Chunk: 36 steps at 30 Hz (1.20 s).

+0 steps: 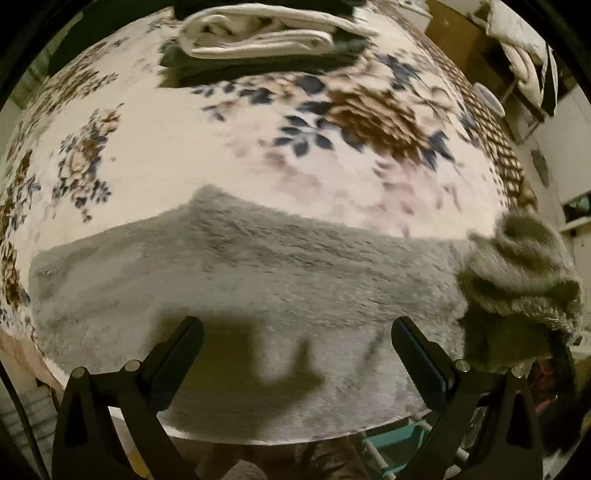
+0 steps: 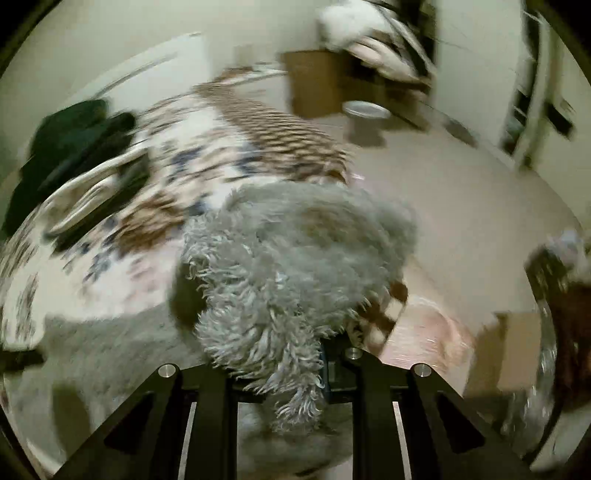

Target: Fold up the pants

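Grey fuzzy pants (image 1: pixel 236 280) lie flat across the near edge of a floral blanket (image 1: pixel 207 155). My left gripper (image 1: pixel 295 332) is open and empty, hovering just above the pants, its shadow on the fabric. At the right of the left wrist view one end of the pants (image 1: pixel 517 273) is lifted and bunched. In the right wrist view my right gripper (image 2: pixel 284 354) is shut on that bunched grey end (image 2: pixel 295 258) and holds it above the bed; the fingertips are hidden by the fur. The view is motion-blurred.
A folded white cloth (image 1: pixel 258 33) on dark garments (image 1: pixel 221 70) lies at the far side of the bed. A round grey bin (image 2: pixel 364 118) and a cardboard box (image 2: pixel 317 81) stand on the floor beyond the bed's right edge. Teal rack (image 1: pixel 399 443) below the near edge.
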{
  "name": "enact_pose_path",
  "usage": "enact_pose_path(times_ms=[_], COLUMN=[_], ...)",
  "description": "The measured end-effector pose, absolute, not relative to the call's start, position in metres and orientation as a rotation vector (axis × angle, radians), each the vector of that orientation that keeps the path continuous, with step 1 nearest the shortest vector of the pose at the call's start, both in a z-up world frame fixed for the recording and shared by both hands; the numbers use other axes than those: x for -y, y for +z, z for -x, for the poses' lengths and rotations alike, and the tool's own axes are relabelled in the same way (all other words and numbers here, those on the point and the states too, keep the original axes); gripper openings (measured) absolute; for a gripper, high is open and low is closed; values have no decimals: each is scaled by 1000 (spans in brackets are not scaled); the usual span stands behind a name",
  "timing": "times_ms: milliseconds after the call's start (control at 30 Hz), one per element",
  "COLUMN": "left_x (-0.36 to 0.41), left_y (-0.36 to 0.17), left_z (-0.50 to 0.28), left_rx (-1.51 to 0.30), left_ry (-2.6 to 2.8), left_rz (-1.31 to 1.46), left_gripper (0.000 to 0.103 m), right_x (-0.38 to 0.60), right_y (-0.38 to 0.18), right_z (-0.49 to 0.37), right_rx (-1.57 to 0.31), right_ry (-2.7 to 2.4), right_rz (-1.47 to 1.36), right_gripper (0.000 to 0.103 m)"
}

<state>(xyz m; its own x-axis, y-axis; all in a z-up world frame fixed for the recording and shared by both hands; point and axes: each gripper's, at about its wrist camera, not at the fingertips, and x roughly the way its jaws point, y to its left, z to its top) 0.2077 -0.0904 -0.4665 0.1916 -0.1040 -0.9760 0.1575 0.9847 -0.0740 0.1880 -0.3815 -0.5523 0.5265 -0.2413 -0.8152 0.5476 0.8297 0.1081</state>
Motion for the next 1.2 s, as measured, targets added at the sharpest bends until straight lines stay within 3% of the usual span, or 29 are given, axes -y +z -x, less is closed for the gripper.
enact_pose_path(times_ms=[67,133,200,633,733,900,1200], left_x=[83,79,81,108,114,132,198], left_y=[-466,-469,-472,-462,-462,-465,-475], left_z=[-207,-208,-208,-205,-206,-207,-192], left_rx=[-1359,-1372,-1382,-1358,-1359,-1360,-1375], left_ry=[-181,-185,-193,-282,-286,-295,-376], left_rz=[-36,-9,4,-35,-40,-55,-111], left_gripper=[103,103,103,103,103,103,103], right_x=[374,356,345,396,426,511,594], right_y=[-561,-575,-589,-546,-545,-577,-645], right_z=[-206,-222,-229,-212,-212,-194,-177], right_rx=[-999,-1097,-1179,-1040,-1005,-874,-820], right_ry=[-462,-392,-356,-518,-447,-410,-458], right_rz=[-266,-111,-33,-108,-304,-846,-1204], right_gripper=[24,42,49,53,66,68,72])
